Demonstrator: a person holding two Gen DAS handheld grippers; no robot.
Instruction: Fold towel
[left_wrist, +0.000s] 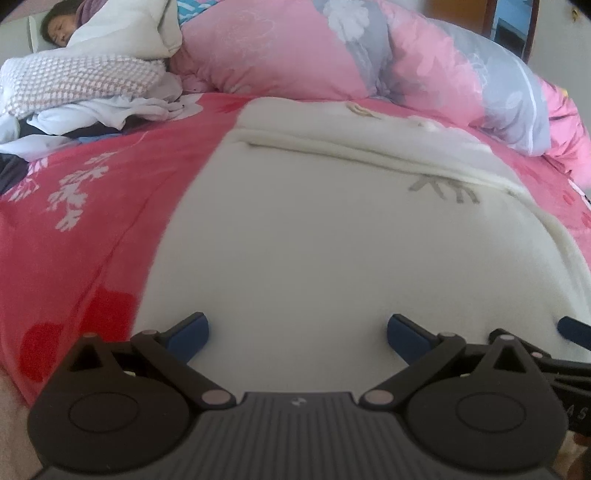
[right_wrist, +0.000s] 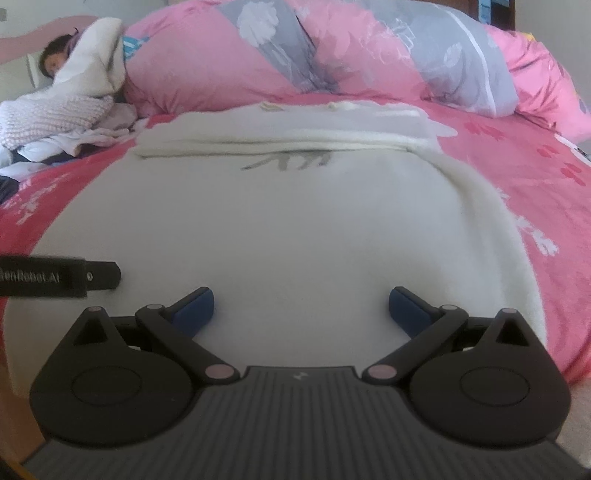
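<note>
Both tools, left tool (left_wrist: 297, 332) and right tool (right_wrist: 301, 308), we hold wide open over the towel (right_wrist: 295, 221) on the bed (right_wrist: 517, 155).

This is a bedroom in a home. A bed (left_wrist: 92, 229) fills both views, covered by a pink-red floral blanket. A bulky pink and grey flowered quilt (right_wrist: 295, 48) lies bunched across its far side. A person (left_wrist: 59, 27) lies at the far left corner with the head on a pillow, wrapped in white bedding. Loose clothes (left_wrist: 110, 110) sit heaped beside them. A cream towel (right_wrist: 277, 221) is spread on the bed.
</note>
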